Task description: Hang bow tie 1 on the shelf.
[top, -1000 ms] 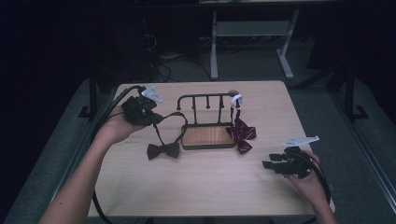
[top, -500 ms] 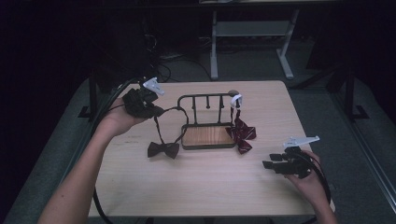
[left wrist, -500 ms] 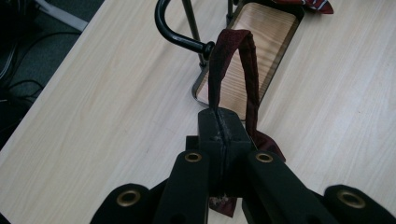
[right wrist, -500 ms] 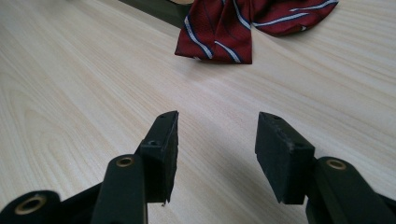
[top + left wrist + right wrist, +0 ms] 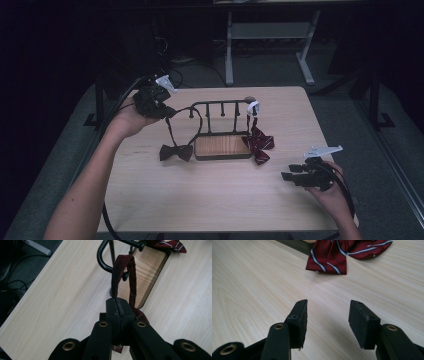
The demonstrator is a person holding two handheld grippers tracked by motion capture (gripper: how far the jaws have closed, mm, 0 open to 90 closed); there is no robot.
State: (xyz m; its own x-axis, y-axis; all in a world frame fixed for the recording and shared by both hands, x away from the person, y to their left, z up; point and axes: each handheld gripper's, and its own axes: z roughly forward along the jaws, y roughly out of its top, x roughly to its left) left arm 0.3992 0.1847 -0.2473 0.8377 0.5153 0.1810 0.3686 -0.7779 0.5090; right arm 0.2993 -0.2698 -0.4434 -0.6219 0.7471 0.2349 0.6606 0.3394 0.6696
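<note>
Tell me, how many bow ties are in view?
2. The dark bow tie lies left of the rack, its strap pinched in the left gripper. The striped red bow tie hangs at the rack's right end.

High view: above, looking down on table (image 5: 210, 200). Gripper views: close along own jaws. Rack (image 5: 220, 125) (image 5: 105, 257) shared with left's.

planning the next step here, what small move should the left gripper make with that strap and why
Probably carry the strap a bit higher and over toward the rack's left peg. The left gripper is shut on the strap, the dark bow tie lies on the table, and the strap's loop isn't yet on a peg.
</note>
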